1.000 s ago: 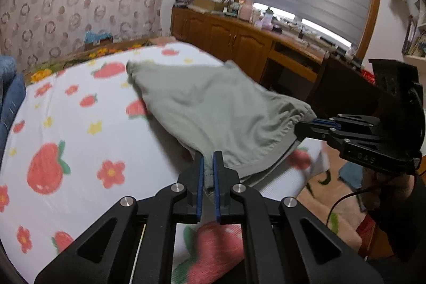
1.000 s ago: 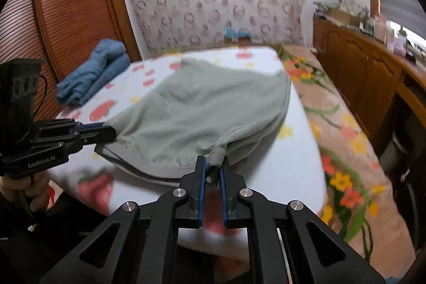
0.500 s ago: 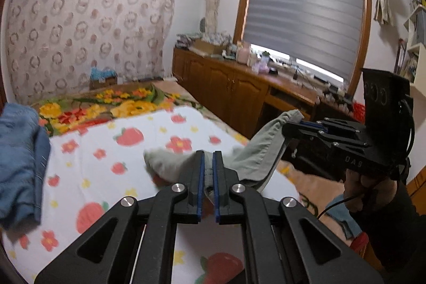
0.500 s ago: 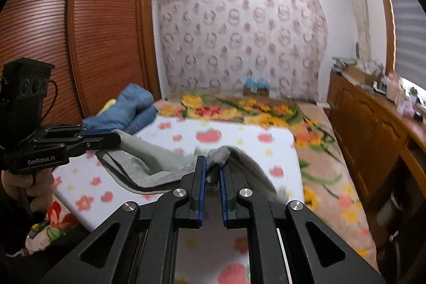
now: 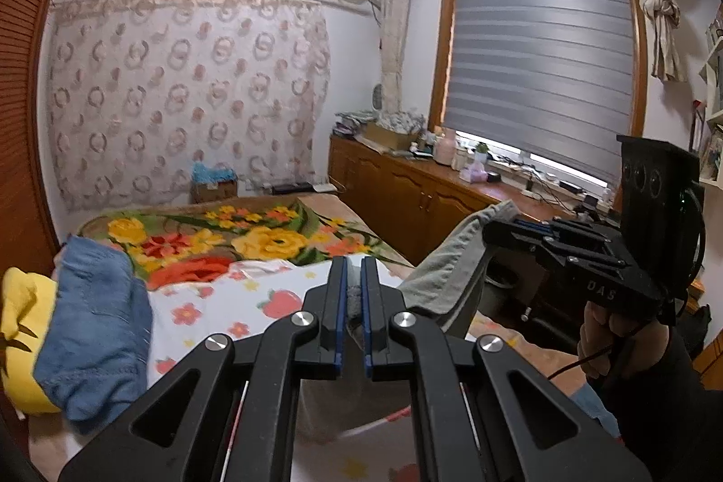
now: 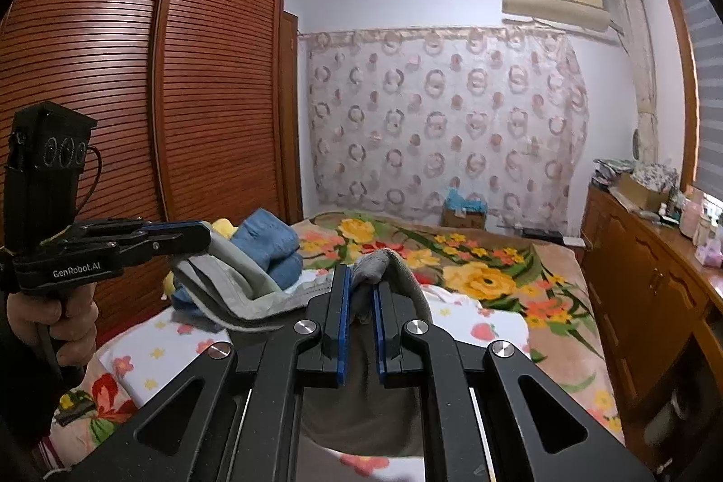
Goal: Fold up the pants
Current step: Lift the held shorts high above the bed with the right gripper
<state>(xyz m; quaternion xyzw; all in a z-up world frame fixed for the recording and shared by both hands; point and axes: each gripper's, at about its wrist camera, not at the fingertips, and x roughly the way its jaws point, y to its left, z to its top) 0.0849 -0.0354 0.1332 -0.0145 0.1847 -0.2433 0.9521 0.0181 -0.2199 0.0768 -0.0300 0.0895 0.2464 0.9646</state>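
A bed (image 5: 253, 303) with a strawberry sheet (image 6: 499, 328) fills the room, blue clothes (image 5: 97, 328) at its left edge. Left gripper (image 5: 354, 292) and right gripper (image 6: 361, 301) each clench the grey pants (image 6: 239, 287), lifted above the bed's near edge

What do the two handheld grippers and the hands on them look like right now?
The left gripper and right gripper are matte black linkage frames with silver pivot bolts and blue-lined fingers. Each carries a boxy black camera block with three lenses and a thin black cable. White lettering reads "GenRobot.AI" on the left and "DAS" on the right. The bare left hand and right hand wrap black handles below dark sleeves.
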